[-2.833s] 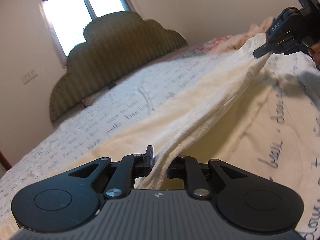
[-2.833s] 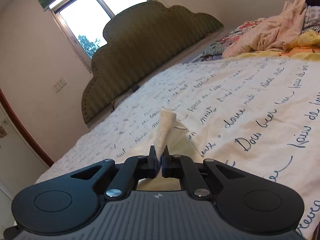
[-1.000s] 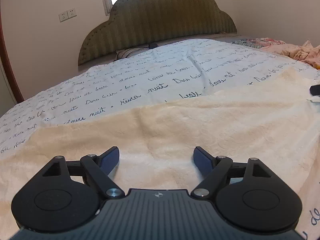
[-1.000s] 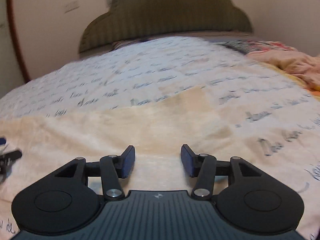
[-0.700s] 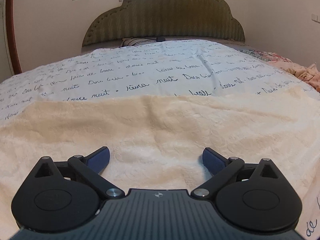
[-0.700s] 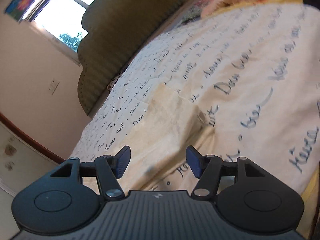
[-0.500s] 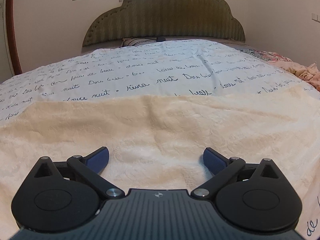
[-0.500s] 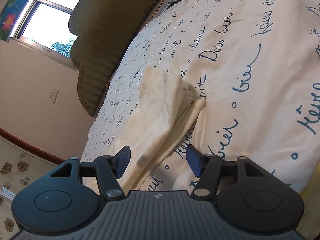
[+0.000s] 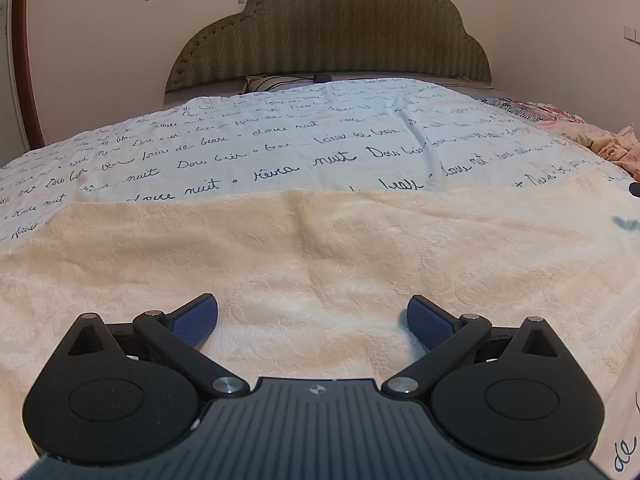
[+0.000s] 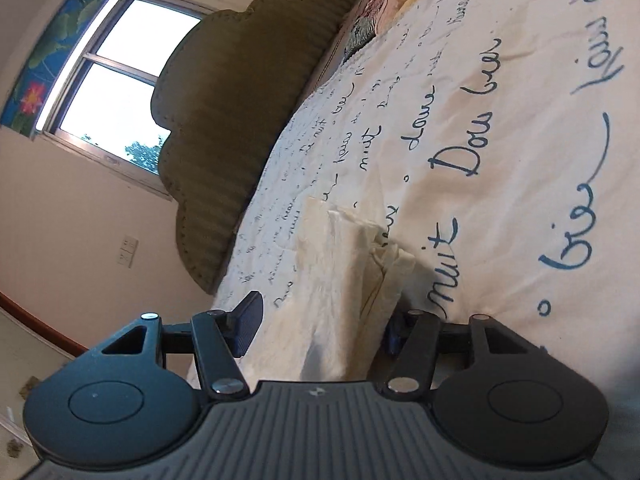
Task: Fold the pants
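On the bed, the cream pants are being left flat under the left gripper, whose jaws are being held wide and empty. Earlier both grippers were pinching the cloth; now the right gripper, tilted sideways and open, is being set around a folded end for the next fold.

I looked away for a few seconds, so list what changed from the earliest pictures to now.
Both grippers let go of the cream textured pants, which were lifted and stretched between them and now lie flat on the white script-printed bedspread. The left gripper stands open over the cloth. The right gripper has rolled sideways and now straddles the pants' folded end, jaws open. The green scalloped headboard is unchanged.
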Available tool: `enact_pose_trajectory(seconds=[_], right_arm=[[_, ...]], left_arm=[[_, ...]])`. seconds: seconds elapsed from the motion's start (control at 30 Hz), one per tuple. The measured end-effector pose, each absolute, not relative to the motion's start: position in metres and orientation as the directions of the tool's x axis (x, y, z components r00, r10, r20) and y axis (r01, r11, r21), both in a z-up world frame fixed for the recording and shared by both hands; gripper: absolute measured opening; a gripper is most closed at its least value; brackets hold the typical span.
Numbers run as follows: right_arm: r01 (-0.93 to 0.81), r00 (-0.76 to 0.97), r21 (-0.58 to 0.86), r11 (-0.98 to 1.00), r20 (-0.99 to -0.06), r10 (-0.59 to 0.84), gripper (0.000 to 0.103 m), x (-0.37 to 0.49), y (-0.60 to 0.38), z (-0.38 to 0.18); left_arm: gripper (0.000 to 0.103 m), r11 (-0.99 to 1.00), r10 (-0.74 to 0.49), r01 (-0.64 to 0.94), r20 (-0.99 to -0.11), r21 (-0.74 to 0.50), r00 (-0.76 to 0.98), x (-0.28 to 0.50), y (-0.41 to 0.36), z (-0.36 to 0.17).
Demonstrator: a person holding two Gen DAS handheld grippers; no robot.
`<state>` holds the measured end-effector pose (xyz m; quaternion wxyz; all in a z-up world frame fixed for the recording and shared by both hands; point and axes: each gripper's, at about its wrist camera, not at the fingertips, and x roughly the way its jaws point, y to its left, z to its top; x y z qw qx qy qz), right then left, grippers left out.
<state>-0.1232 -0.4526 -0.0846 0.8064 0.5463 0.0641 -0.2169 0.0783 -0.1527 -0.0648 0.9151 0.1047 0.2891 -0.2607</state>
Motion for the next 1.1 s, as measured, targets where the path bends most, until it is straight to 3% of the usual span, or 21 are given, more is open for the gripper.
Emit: enact_pose_trajectory(seconds=[0.1,0.13,0.2,0.4,0.53,0.67,0.8,1.03,1.07,1.1], right_arm=[[0.471,0.878,0.796,0.38,-0.383,-0.286,0.056,-0.108,-0.454,-0.081],[0.486,0.871,0.782,0.391,-0.399,-0.287,0.038,-0.106,-0.454,-0.082],[0.515,0.856,0.758,0.4,-0.428,-0.291,0.015,-0.104,-0.454,-0.083],[0.493,0.868,0.729,0.475,-0.381,-0.318,0.012,-0.101,-0.439,-0.061],[0.455,0.891,0.616,0.643,-0.328,-0.315,0.011,-0.081,-0.409,-0.02],[0.375,0.918,0.395,0.839,-0.288,-0.274,0.011,-0.051,-0.35,0.015],[0.261,0.936,0.222,0.939,-0.298,-0.189,0.011,-0.029,-0.289,0.024],[0.067,0.934,0.014,0.998,-0.351,-0.058,0.012,-0.02,-0.203,0.007],[0.047,0.932,-0.035,0.998,-0.359,-0.056,0.012,-0.02,-0.193,0.004],[0.027,0.928,-0.076,0.997,-0.368,-0.054,0.012,-0.021,-0.184,0.001]], left_arm=[[0.103,0.842,-0.417,0.538,-0.584,0.04,0.696,0.078,-0.153,-0.065],[0.103,0.842,-0.418,0.538,-0.584,0.039,0.696,0.078,-0.153,-0.065],[0.103,0.842,-0.425,0.539,-0.584,0.026,0.692,0.079,-0.152,-0.064],[0.098,0.844,-0.501,0.511,-0.576,-0.162,0.646,0.088,-0.128,-0.052],[0.098,0.729,-0.684,0.434,-0.532,-0.53,0.5,0.11,-0.1,-0.043],[0.099,0.463,-0.877,0.361,-0.361,-0.809,0.317,0.125,-0.096,-0.034],[0.103,0.293,-0.95,0.344,-0.23,-0.892,0.211,0.124,-0.111,-0.024],[0.099,0.317,-0.942,0.186,-0.286,-0.93,0.175,0.133,-0.128,-0.057],[0.094,0.321,-0.939,0.173,-0.289,-0.931,0.189,0.136,-0.126,-0.062],[0.07,0.338,-0.932,0.158,-0.306,-0.928,0.196,0.138,-0.123,-0.066]])
